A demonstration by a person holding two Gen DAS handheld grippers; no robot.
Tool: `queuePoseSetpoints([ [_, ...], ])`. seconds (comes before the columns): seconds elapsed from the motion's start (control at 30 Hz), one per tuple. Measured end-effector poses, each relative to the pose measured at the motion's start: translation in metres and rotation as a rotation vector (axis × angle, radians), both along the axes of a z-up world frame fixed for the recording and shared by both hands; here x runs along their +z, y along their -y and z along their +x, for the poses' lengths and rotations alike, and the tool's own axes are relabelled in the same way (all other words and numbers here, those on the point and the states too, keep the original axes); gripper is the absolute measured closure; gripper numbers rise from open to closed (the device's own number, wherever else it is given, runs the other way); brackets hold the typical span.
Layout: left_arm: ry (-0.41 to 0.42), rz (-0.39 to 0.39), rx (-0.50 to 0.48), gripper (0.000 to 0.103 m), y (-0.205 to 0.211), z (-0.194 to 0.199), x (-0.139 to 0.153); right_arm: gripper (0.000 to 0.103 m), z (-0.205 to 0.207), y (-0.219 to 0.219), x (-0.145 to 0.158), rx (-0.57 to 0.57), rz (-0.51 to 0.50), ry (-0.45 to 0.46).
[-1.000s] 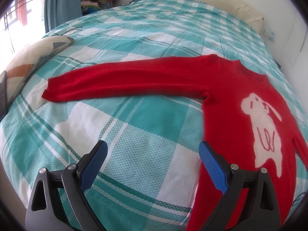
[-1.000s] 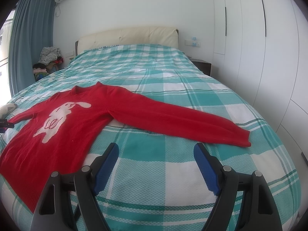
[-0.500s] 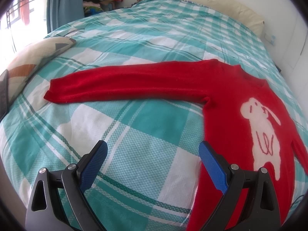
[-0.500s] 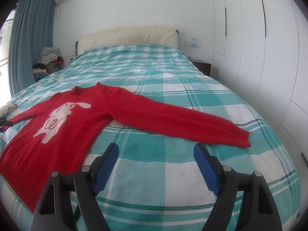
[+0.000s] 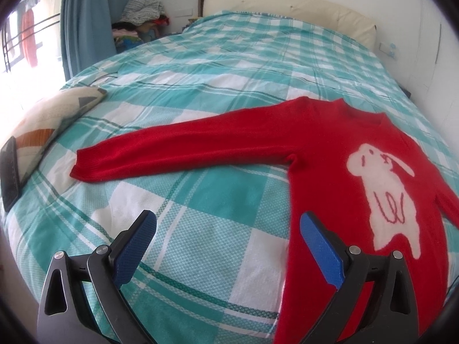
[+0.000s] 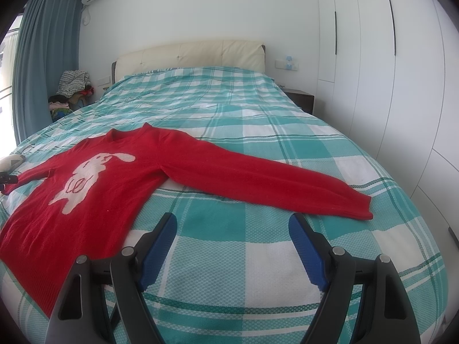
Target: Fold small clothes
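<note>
A small red sweater (image 5: pixel 330 154) (image 6: pixel 109 189) with a white rabbit on its chest lies flat, face up, on the teal checked bedspread (image 5: pixel 206 57) (image 6: pixel 229 114), both sleeves spread out sideways. My left gripper (image 5: pixel 228 226) hovers open over the bedspread below the left sleeve (image 5: pixel 172 149), its right finger over the sweater's side edge. My right gripper (image 6: pixel 232 226) is open too, above bare bedspread just short of the right sleeve (image 6: pixel 272 183). Nothing is between either pair of fingers.
A patterned cushion (image 5: pixel 48 117) and a dark phone (image 5: pixel 10 172) lie at the bed's left edge. A cream headboard (image 6: pixel 189 54), a clothes pile (image 6: pixel 73 86) by the blue curtain (image 6: pixel 43 57), a nightstand (image 6: pixel 301 100) and white wardrobes (image 6: pixel 387 71) surround the bed.
The left wrist view has tilted up a little, so the sweater and sleeve sit lower in it and more of the room shows. The right wrist view is unchanged.
</note>
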State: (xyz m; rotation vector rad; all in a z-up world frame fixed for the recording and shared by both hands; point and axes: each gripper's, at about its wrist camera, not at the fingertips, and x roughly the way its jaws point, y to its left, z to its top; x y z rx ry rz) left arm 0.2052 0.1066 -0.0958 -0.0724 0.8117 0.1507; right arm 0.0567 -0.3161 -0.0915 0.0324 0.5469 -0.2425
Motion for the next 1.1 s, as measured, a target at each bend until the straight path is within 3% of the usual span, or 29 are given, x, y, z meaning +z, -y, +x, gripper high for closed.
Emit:
queuePoseSetpoints([
  [0.8,-0.017,-0.105,0.063,0.002,-0.024,0.0,-0.002,0.023,0.0,0.007,-0.005,-0.012,0.016,-0.011],
  [0.97,-0.012,-0.12,0.069,0.002,-0.027,0.0,-0.001,0.023,-0.012,0.04,-0.002,-0.109,0.133,0.027],
  [1.1,-0.011,-0.118,0.066,0.002,-0.027,0.0,0.0,0.023,-0.016,0.09,-0.004,-0.185,0.346,0.051],
])
